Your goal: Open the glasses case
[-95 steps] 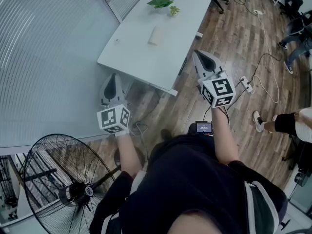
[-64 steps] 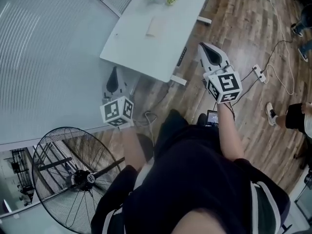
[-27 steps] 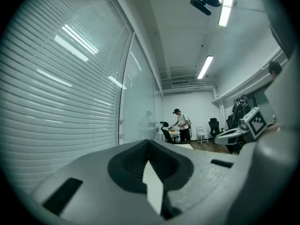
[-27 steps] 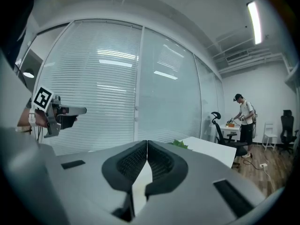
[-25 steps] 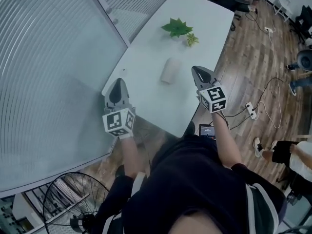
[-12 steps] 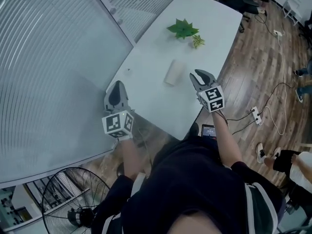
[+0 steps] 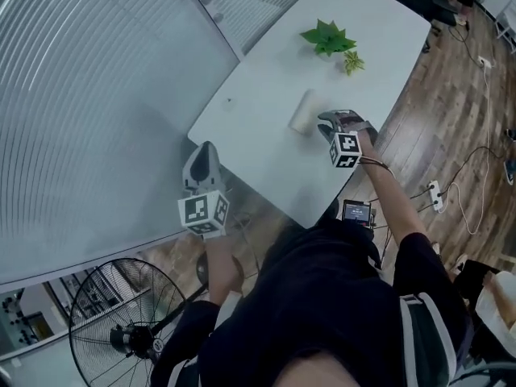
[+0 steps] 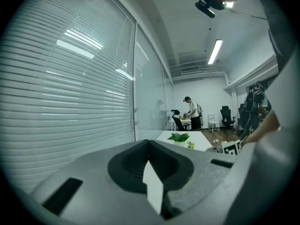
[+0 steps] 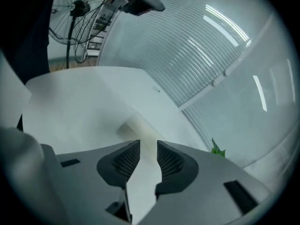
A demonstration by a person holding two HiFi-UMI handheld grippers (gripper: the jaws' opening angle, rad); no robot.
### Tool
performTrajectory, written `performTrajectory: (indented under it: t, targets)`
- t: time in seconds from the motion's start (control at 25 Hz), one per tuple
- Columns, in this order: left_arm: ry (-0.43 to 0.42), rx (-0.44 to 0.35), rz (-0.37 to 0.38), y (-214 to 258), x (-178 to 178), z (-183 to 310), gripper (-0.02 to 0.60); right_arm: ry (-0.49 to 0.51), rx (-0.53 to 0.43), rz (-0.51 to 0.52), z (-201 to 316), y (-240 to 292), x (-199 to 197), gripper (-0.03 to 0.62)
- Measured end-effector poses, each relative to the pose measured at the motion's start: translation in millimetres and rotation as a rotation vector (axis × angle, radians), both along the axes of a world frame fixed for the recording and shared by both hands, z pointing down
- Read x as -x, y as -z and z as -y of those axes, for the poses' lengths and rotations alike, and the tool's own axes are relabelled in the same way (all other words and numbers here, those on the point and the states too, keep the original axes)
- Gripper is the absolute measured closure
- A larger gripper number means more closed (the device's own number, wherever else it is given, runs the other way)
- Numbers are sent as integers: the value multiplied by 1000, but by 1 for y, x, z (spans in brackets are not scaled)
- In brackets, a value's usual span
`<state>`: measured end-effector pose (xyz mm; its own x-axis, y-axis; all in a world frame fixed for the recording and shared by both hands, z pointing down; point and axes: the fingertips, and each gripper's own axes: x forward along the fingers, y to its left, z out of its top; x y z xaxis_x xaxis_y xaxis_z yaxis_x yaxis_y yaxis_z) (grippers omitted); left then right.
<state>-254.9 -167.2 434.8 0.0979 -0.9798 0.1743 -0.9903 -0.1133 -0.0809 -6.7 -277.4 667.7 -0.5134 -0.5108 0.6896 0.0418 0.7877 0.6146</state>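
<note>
While the case [image 7: 304,111] lies shut on the surface [image 7: 258,147], my just-opened right claw [image 7: 326,121] hovers beside it, empty; left claw [image 7: 205,148] clenched, idle.

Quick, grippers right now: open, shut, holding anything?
Left gripper: shut, empty.
Right gripper: open, jaws just been opening; nothing between them, glasses case just ahead.

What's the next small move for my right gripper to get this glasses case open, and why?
Probably ease the right gripper forward until its jaws straddle the glasses case. The jaws have just been opening, then narrowed slightly; they stand apart with nothing between them, and the closed case lies on the table just ahead.
</note>
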Motion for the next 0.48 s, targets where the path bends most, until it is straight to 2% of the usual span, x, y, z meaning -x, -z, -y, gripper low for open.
performTrajectory:
  t: [0.2, 0.48]
  targets:
    - [27, 20, 32, 1, 11, -1, 583, 102, 3, -105, 17, -32, 5, 487]
    - [67, 46, 37, -6, 23, -1, 583, 112, 12, -118, 37, -41, 12, 494]
